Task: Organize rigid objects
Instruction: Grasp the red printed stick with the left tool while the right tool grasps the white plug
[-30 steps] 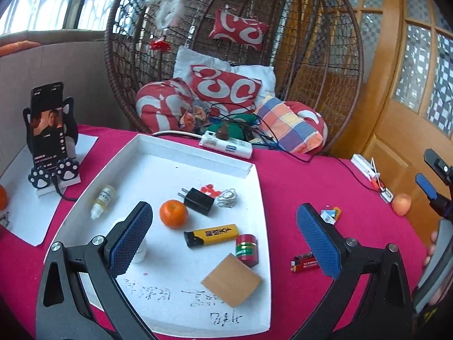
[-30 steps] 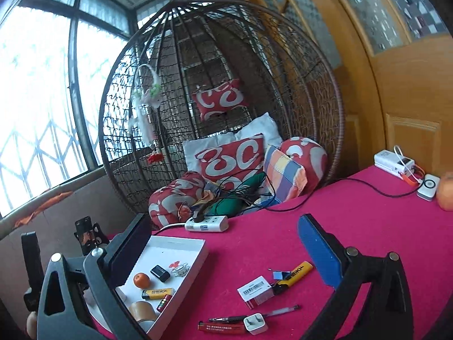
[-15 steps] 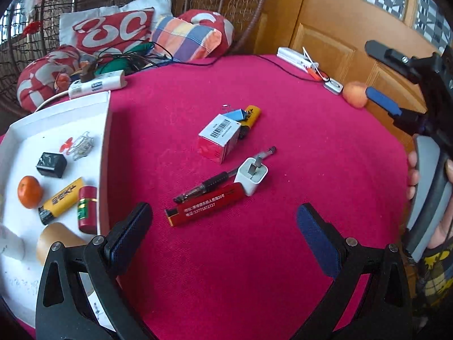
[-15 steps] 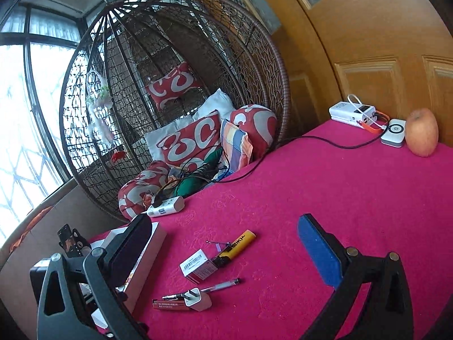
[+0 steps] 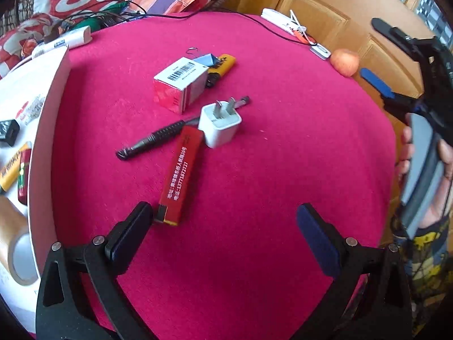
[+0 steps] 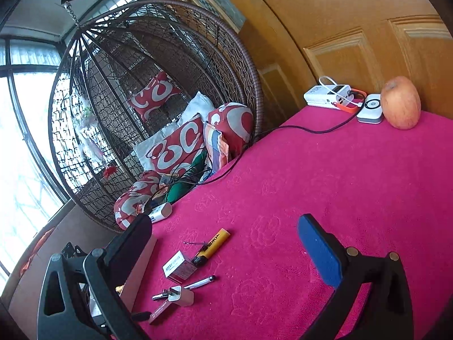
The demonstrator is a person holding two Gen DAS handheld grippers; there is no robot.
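The task is judged partly complete. In the white tray (image 5: 48, 107) at the left edge, several items are already lodged: a black adapter (image 5: 8, 131), a yellow lighter (image 5: 11, 167), a small red cylinder (image 5: 24, 171) and a roll of brown tape (image 5: 14, 243). Outstanding on the red tablecloth (image 5: 269, 141) are a red lighter (image 5: 181, 175), a white plug adapter (image 5: 219, 126) touching its far end, a dark pen (image 5: 158, 138) passing behind both, a barcoded box (image 5: 181, 83), and beyond it a second yellow lighter (image 5: 222, 66) with what appears to be a blue binder clip (image 5: 205, 58), though that item is small and not clearly resolved. The left gripper (image 5: 223, 243) is observed spread wide with nothing held, its left pad just beside the near end of the red lighter. The right gripper (image 6: 226, 252) is likewise gaping and empty, raised above the cloth. An apple (image 6: 400, 102) and charging devices (image 6: 328, 95) lie well apart at the far edge; whether these belong to the task cannot be determined.
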